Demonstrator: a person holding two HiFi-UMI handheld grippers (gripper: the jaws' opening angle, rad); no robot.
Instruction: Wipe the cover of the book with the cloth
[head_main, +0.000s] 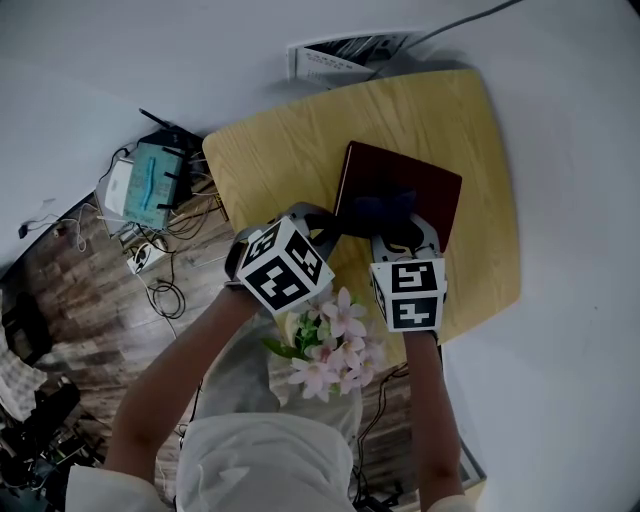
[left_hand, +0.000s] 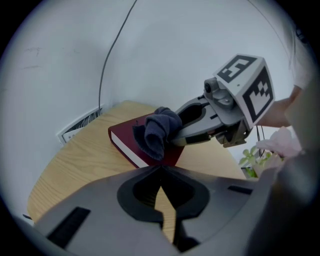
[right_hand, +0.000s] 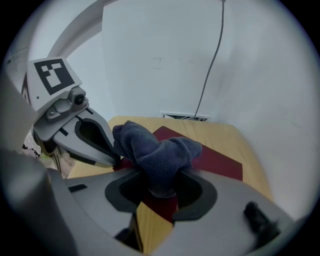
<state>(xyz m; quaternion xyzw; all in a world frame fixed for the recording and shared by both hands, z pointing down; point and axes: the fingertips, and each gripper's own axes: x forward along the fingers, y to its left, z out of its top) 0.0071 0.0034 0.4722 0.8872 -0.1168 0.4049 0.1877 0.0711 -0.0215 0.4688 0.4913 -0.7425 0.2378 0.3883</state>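
Light here is soft and even, on the dim side, colours muted. A faint shadow trails past the far edge of the table (head_main: 270, 160). All 3 views bow hard at the rims (both gripper views fade into black corners), and the nearest foreground goes blurry.

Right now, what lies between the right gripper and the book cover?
Only the dark cloth, clamped in the right gripper and bunched over the red book. The right gripper view shows it best.

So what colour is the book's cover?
The book is dark red, clearest in the left gripper view.
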